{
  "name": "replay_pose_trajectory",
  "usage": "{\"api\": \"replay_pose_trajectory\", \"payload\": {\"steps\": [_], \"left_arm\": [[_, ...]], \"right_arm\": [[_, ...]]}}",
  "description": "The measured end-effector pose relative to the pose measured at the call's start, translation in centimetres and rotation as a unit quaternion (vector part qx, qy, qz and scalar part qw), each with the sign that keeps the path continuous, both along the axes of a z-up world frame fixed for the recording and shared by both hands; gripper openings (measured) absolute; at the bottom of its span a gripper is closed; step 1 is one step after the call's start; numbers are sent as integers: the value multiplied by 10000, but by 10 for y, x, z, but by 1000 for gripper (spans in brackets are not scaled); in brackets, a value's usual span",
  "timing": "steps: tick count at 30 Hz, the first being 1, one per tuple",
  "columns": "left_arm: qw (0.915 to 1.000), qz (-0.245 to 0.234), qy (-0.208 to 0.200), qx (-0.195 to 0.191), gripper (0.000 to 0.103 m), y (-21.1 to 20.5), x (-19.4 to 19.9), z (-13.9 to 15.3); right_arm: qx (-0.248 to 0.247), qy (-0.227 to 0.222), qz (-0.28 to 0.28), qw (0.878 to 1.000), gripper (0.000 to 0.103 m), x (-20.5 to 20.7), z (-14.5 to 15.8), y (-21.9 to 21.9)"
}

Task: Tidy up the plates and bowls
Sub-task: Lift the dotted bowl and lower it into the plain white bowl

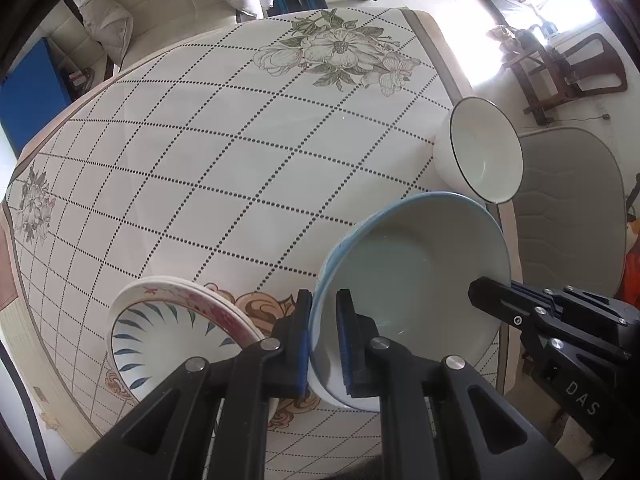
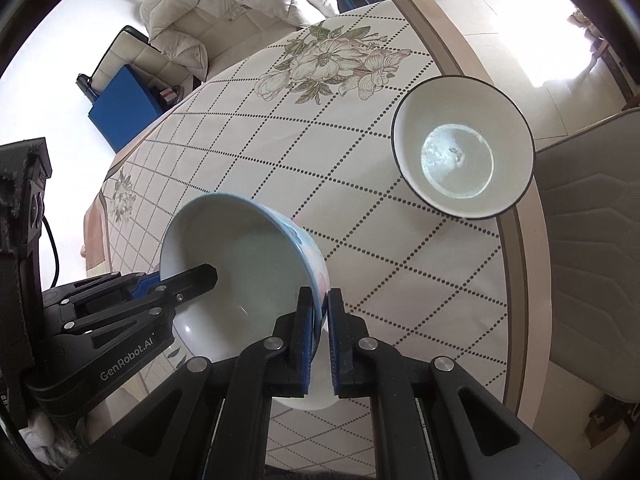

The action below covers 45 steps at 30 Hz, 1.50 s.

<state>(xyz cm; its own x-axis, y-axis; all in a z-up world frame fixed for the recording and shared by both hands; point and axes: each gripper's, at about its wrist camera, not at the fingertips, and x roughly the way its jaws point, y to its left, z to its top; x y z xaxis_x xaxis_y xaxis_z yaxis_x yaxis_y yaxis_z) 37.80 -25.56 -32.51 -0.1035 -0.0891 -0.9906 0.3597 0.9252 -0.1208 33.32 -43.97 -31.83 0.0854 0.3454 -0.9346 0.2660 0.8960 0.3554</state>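
Blue-rimmed bowl (image 1: 412,264): I am seeing glazed ceramic, glossy and smooth, its pale inside catching soft reflections.
Black-rimmed bowl (image 2: 464,148): I am reading this as white glazed ceramic, its shiny bottom mirroring the light.
Patterned plate (image 1: 160,332): I am seeing glossy ceramic with painted blue leaves and a pink border.
Tablecloth (image 1: 208,152): I am judging it a smooth printed sheet with a faint sheen; cloth or vinyl, I cannot tell.
Left gripper (image 1: 324,340): I am looking at matt black plastic with bright metal pins and blue, rubbery-looking pads.
Chair seat (image 2: 592,248): I am seeing grey, matt, quilted padding.
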Motion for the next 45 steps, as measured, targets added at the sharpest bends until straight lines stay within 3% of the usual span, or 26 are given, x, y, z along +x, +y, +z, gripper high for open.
{"api": "replay_pose_trajectory", "payload": {"steps": [6,15,29,45], "left_arm": [[9999,-65,90,102,10,15,-35,-3],[9987,-89,424,250,10,19,-57,-33],[9972,-220,562,437,10,6,-60,-56],[9946,-354,548,807,10,-14,-70,-66]], "right_arm": [[48,88,160,9998,9,-39,4,16],[6,331,175,9993,9,-60,-24,27],[-34,620,112,9980,9,-66,-52,27],[26,831,71,9965,9,-66,-58,25]]}}
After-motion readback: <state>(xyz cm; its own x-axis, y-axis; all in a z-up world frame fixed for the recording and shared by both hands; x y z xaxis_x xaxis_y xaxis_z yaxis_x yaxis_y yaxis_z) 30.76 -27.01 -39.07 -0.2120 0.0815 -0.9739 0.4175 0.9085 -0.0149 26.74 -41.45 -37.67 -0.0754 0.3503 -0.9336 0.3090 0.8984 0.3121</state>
